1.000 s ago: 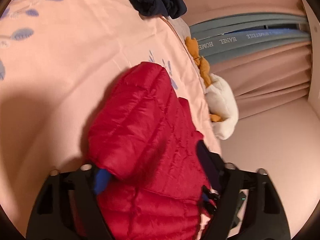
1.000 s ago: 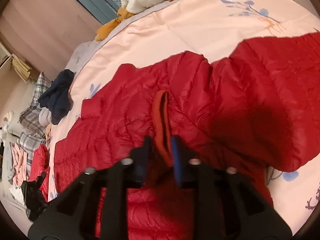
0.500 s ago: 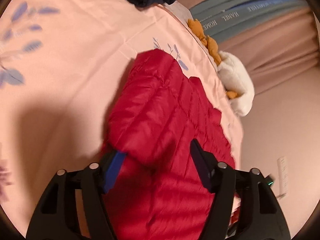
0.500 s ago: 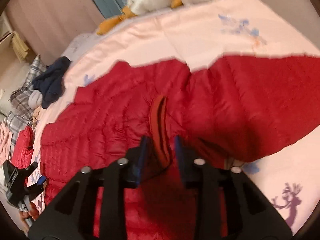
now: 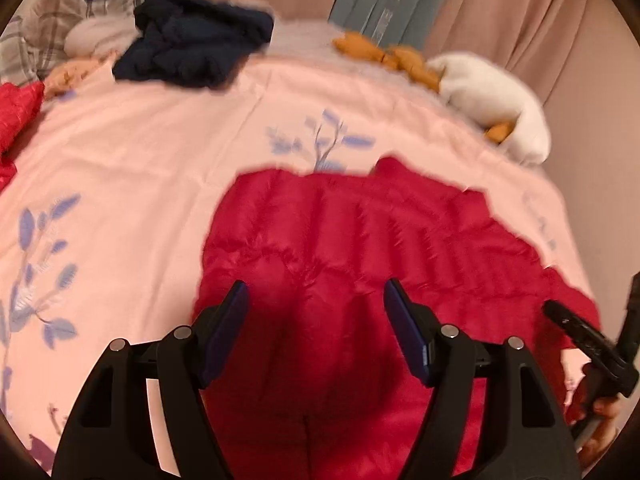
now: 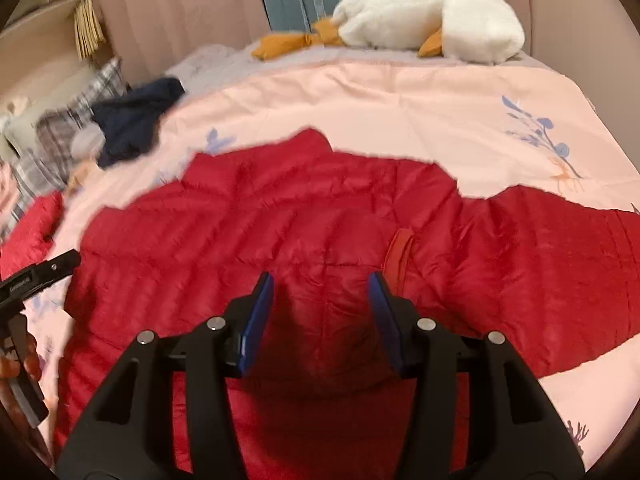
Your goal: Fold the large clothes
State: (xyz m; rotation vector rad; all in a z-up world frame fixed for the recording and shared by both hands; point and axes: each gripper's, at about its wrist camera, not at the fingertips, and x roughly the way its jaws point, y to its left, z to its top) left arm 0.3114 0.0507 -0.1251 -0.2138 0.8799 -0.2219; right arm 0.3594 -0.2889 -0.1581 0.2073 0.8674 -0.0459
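Red puffer jacket (image 6: 320, 232) lay flat on bed (image 6: 400, 96), long axis across both views, w/ left hand-held gripper (image 5: 314, 304) & right hand-held gripper (image 6: 320, 292) both spread, empty, just above it.

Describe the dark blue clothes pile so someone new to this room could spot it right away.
Start from the pink floral bedspread and look past the red puffer jacket toward the plaid pillows. The navy clothes pile lies crumpled there, beside the pillows. It is the only dark item on the bed.
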